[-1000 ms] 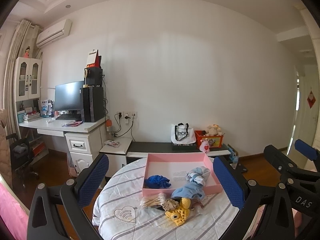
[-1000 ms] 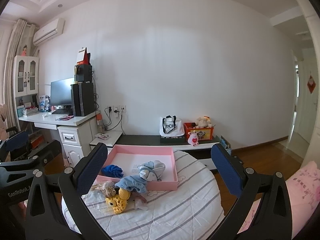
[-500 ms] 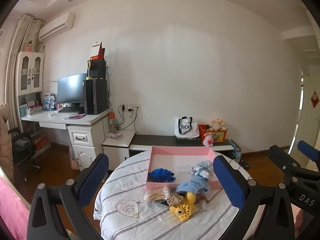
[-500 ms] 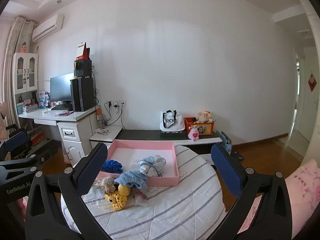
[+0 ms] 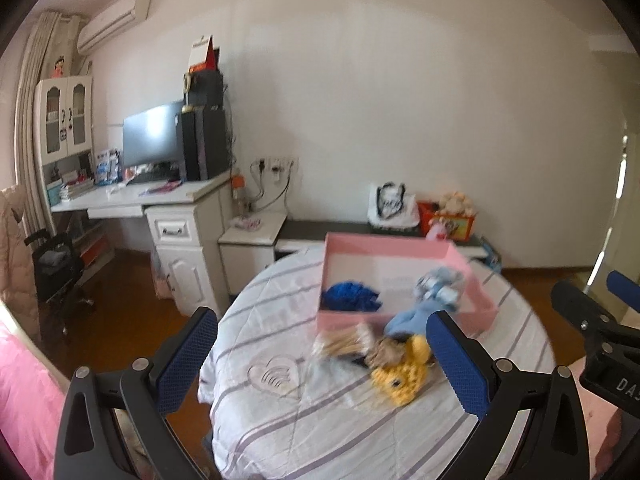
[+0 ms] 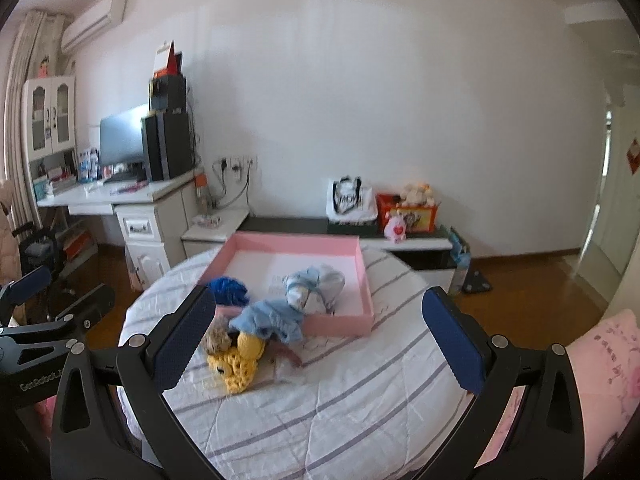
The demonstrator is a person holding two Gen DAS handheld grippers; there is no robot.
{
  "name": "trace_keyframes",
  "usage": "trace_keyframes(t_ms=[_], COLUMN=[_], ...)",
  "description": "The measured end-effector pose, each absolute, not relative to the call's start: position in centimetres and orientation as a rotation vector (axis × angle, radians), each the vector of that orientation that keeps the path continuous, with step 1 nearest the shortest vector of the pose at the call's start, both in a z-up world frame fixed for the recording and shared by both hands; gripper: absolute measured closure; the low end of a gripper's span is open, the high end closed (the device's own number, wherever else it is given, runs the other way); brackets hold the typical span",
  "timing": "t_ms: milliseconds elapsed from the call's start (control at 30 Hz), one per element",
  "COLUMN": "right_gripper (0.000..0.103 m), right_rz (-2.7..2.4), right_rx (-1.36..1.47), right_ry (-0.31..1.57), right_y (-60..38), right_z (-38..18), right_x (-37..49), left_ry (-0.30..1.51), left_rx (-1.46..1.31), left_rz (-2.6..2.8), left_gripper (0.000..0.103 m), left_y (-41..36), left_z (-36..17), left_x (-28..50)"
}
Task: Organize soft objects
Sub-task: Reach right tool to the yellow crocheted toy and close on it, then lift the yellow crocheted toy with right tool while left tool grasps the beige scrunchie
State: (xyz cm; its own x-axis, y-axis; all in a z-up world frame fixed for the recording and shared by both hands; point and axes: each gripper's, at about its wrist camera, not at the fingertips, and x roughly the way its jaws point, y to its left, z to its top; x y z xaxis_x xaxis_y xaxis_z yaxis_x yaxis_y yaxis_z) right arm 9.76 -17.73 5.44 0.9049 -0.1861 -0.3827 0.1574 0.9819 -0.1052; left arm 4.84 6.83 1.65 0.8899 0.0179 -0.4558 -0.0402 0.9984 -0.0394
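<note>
Two soft items, a dark blue bundle [image 6: 229, 290] and a pale blue-and-white one [image 6: 316, 286], lay inside your pink tray [image 6: 362, 276]; the light blue cloth [image 6: 272, 318] draped its front wall, and the yellow knitted toy [image 6: 236, 364] waited on the bedspread [image 6: 340, 400]. Your left gripper [image 5: 320, 364] and right gripper [image 6: 316, 340] both hung spread apart, empty.

Bright daylight, motion blur, fisheye warp

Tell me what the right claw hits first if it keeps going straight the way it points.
Probably the light blue cloth draped over the front wall of the pink tray, with the yellow knitted toy just left of that line. The open right claw holds nothing; depth is uncertain.
</note>
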Motion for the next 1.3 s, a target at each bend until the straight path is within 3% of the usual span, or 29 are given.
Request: trace_keyframes(t_ms=[867, 1100, 1267, 1300], right_gripper=[0.0, 0.013, 0.034, 0.043], right_rz=[-0.028, -0.038, -0.043, -0.025], right_rx=[-0.101, -0.095, -0.109, -0.106], right_ry=[0.851, 0.896, 0.863, 0.869], right_y=[-13.6, -13.5, -12.9, -12.8], right_z=[-8.0, -10.4, -10.1, -10.2], right_x=[20.7, 23.0, 23.3, 23.5], left_ry=[0.807, 0.837, 0.853, 0.853], left_rx=[-0.095, -0.102, -0.111, -0.112], left_rz=[0.144, 0.111, 0.101, 0.099], left_gripper=[0.0, 0.0, 0.0, 0.0], left_y=[12.6, 13.1, 13.5, 13.5], left_z=[-8.2, -9.8, -10.3, -10.2], left_x=[15.0, 16.2, 16.5, 16.5])
